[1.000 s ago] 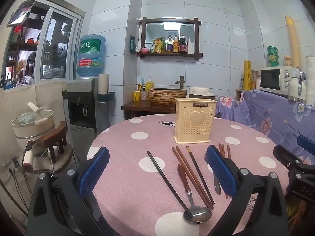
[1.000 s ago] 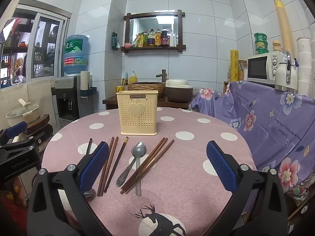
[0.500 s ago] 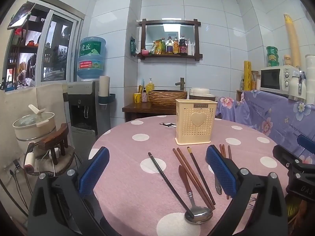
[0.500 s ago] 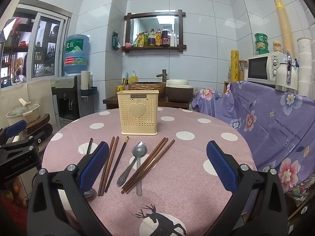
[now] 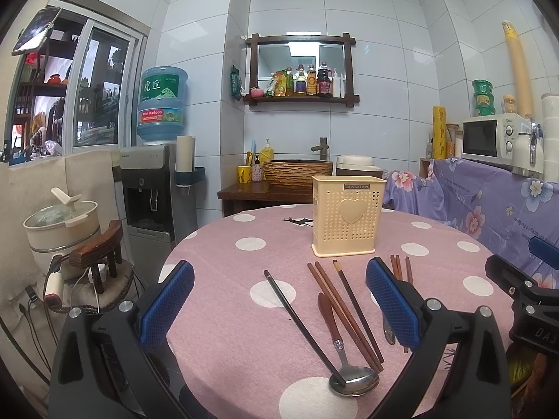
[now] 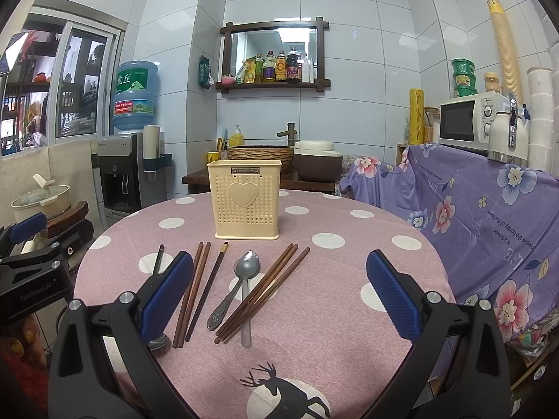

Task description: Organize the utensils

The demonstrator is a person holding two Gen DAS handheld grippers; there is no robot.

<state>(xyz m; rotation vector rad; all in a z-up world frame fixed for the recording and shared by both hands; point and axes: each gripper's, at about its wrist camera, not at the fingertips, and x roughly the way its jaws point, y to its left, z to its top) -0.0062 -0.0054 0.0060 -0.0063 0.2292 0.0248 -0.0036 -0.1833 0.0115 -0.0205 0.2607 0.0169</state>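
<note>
Two spoons and one holder; both tongs gaping.

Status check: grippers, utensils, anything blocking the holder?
Both hand-held grippers open, empty: left, right. Chopsticks and spoons loose on table. Holder upright, path clear.

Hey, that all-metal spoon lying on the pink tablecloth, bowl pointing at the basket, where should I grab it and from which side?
Grip the all-metal spoon at mid-handle, coming straight down with the right gripper, its open jaws straddling the handle. It lies flat, the handle is its narrowest part, and the brown chopsticks lie close along its right, so a side approach would probably nudge them.
</note>
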